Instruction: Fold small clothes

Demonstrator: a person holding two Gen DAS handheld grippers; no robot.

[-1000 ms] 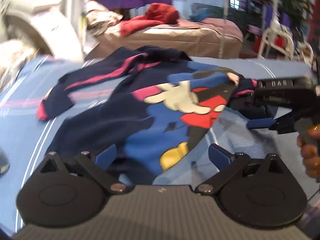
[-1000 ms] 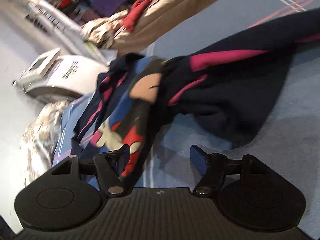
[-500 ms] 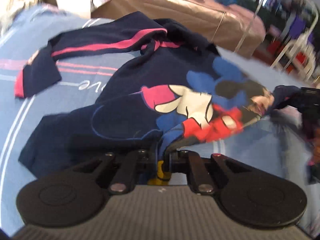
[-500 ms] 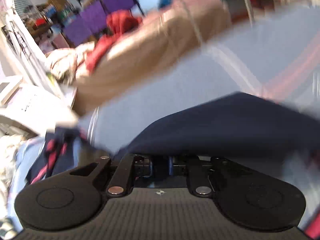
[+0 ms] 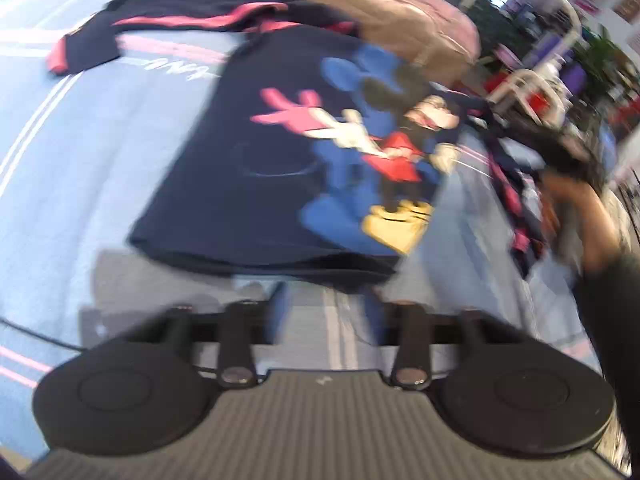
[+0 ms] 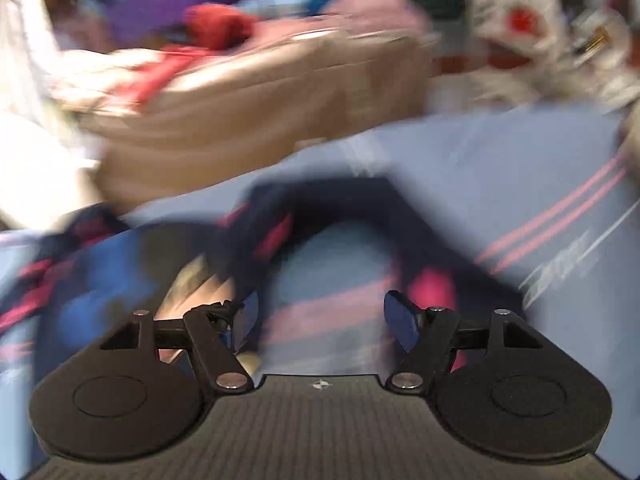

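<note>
We are near the start of the fold: the navy sweatshirt [image 5: 256, 152] lies spread out, print side up, on the light blue bed cover [image 5: 80, 184], its body flat and its hem toward us, but no panel has been turned over yet. One sleeve [image 5: 160, 26] stretches out to the far left, laid along the cover and not folded in. The other sleeve [image 6: 360, 208], seen from the right wrist view, lies in a loose arch on the cover, its pink cuff just beside the right fingers. Our left hand-held gripper [image 5: 326, 308] has just been opening and now stands released just short of the hem, with only bare cover between its fingers. Our right hand-held gripper [image 6: 320, 320] has likewise just sprung wide and grasps nothing; cloth lies around it, not between the pads. As we judge it, spreading is done; both sleeves and the body folds are left. Motion blur hides the finer creases.
</note>
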